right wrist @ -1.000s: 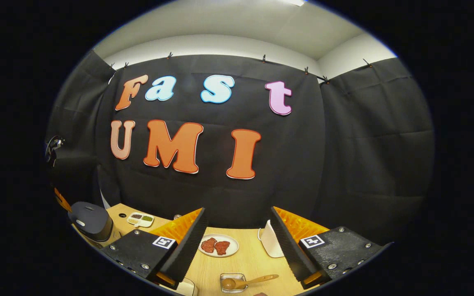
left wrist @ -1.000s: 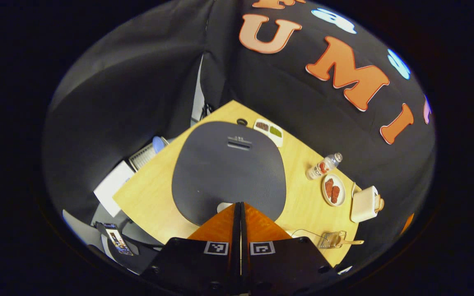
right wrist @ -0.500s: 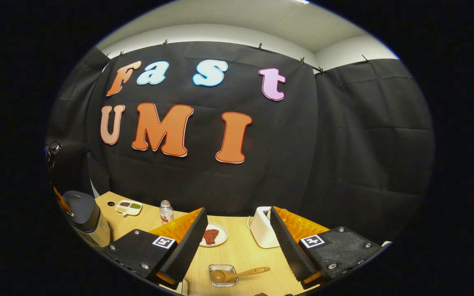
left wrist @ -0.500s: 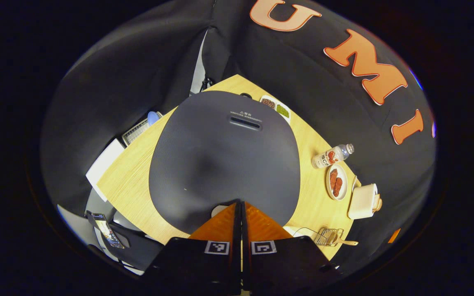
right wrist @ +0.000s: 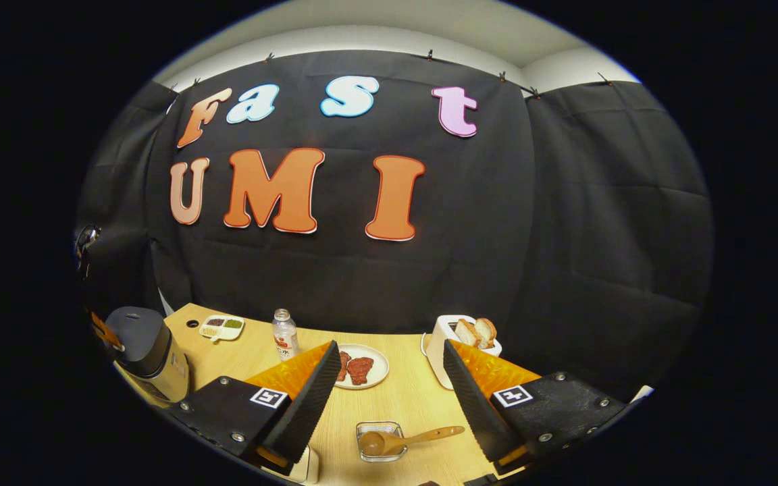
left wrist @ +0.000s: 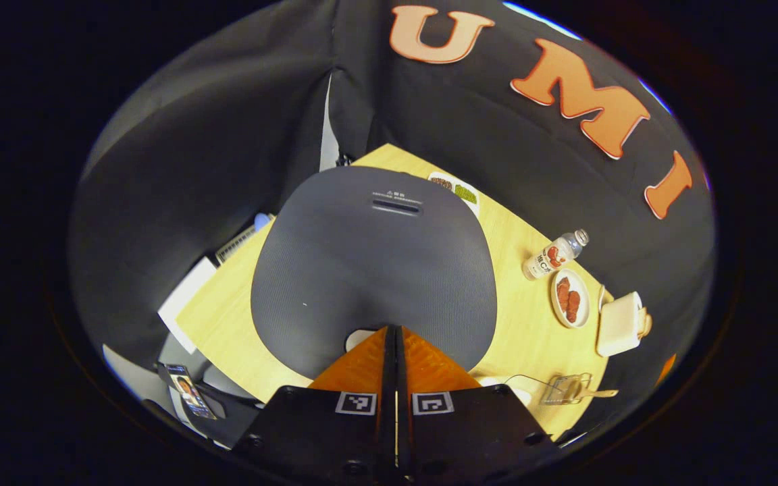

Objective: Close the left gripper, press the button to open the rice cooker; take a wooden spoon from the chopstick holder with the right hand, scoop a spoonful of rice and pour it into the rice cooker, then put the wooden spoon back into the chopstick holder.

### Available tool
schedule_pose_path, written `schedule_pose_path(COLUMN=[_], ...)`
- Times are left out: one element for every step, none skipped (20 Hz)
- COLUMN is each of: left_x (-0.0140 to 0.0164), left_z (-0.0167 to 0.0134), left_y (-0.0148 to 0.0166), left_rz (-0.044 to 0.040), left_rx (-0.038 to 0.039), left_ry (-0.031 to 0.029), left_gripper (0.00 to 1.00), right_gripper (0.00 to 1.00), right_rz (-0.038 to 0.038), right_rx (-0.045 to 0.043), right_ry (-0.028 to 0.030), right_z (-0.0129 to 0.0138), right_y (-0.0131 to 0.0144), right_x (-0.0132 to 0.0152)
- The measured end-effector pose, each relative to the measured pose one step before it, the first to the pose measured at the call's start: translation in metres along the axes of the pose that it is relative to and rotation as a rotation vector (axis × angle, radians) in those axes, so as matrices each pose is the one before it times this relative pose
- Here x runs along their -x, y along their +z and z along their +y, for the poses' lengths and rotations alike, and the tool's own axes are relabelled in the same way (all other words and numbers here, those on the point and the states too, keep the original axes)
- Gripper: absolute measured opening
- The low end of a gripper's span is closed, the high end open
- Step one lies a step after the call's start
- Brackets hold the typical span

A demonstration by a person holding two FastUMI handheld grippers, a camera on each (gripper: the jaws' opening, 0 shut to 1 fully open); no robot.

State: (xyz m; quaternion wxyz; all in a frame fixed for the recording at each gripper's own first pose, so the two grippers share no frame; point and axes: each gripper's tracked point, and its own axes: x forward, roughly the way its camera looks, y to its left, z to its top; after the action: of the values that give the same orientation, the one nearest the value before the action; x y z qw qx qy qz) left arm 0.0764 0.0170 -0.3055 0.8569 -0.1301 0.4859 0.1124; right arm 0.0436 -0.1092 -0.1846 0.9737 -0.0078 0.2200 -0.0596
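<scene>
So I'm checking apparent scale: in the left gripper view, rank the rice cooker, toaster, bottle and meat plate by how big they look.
1. Rice cooker, nearest the camera.
2. Toaster.
3. Bottle and meat plate look alike; unranked.

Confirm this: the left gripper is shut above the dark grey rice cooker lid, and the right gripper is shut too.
Not quite. The right gripper is open, fingers spread wide, per the right gripper view. The left gripper is indeed shut above the dark grey rice cooker lid.

Rice cooker [left wrist: 372, 263] dark lid shut; wooden spoon [right wrist: 408, 440] across glass dish.
</scene>
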Motion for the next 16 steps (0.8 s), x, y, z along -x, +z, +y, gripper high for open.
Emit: schedule_pose_path(left_x=[0.00678, 0.00692, 0.00941, 0.00636, 0.00539, 0.00777, 0.00619, 0.00587, 0.00663, 0.00575, 0.00725, 0.00686, 0.00551, 0.00723, 0.00617, 0.00849], left_z=[-0.00222, -0.00274, -0.00102, -0.00227, -0.00083, 0.00307, 0.00261, -0.00090, -0.00035, 0.00030, -0.00122, -0.00094, -0.00211, 0.00030, -0.00303, -0.00209], left_y=[0.00290, 0.00473, 0.01165, 0.01351, 0.01548, 0.01216, 0.01183, 0.00973, 0.01303, 0.01346, 0.01144, 0.00846, 0.00384, 0.00485, 0.00437, 0.00546], left_rz=[-0.05334, -0.05309, -0.06534, -0.06758, -0.06356, -0.04678, -0.03868, -0.04443, -0.05441, -0.05678, -0.05393, -0.03578, -0.02813, -0.02767, -0.02283, -0.03384], left_rx=[-0.01568, -0.01248, -0.01446, -0.00981, -0.01933, -0.01190, -0.00309, -0.00103, -0.00493, -0.01027, -0.00853, -0.00783, -0.00732, -0.00534, -0.00799, -0.01238], left_ry=[0.01093, -0.00022, -0.00284, -0.00337, 0.00079, 0.01222, 0.01533, 0.01006, 0.00574, 0.00250, -0.00388, 0.00005, -0.00206, 0.00404, -0.00196, 0.00146], left_gripper=[0.06, 0.06, 0.06, 0.06, 0.06, 0.06, 0.06, 0.06, 0.06, 0.06, 0.06, 0.05, 0.05, 0.06, 0.06, 0.06], right_gripper=[0.95, 0.95, 0.95, 0.95, 0.95, 0.95, 0.95, 0.95, 0.95, 0.95, 0.95, 0.95, 0.95, 0.95, 0.95, 0.95], right_rz=[0.00913, 0.00983, 0.00953, 0.01162, 0.01000, 0.01196, 0.01334, 0.01193, 0.01150, 0.00971, 0.00605, 0.00692, 0.00574, 0.00521, 0.00757, 0.00857], right_rx=[0.00887, 0.00598, 0.00244, 0.00305, 0.00149, -0.00132, -0.00350, -0.00344, -0.00009, 0.00130, 0.00297, 0.00362, 0.00324, 0.00012, -0.00280, -0.00450], right_ry=[-0.00089, 0.00110, 0.00258, 0.00038, 0.00101, 0.00036, 0.00353, 0.00225, 0.00234, 0.00211, 0.00062, 0.00250, 0.00137, 0.00085, 0.00130, 0.00068], right_z=[-0.00008, -0.00020, -0.00011, 0.00005, -0.00068, -0.00039, -0.00006, 0.00035, -0.00047, -0.00018, -0.00061, -0.00034, -0.00012, -0.00076, -0.00139, -0.00087], right_y=[-0.00312, -0.00243, -0.00313, -0.00384, -0.00408, -0.00335, -0.00437, -0.00272, -0.00341, -0.00321, -0.00276, -0.00231, -0.00294, -0.00236, -0.00269, -0.00314], right_x=[-0.00114, -0.00049, 0.00002, 0.00060, 0.00013, -0.00033, -0.00022, -0.00045, -0.00071, -0.00041, -0.00104, -0.00112, -0.00058, -0.00111, -0.00096, -0.00203])
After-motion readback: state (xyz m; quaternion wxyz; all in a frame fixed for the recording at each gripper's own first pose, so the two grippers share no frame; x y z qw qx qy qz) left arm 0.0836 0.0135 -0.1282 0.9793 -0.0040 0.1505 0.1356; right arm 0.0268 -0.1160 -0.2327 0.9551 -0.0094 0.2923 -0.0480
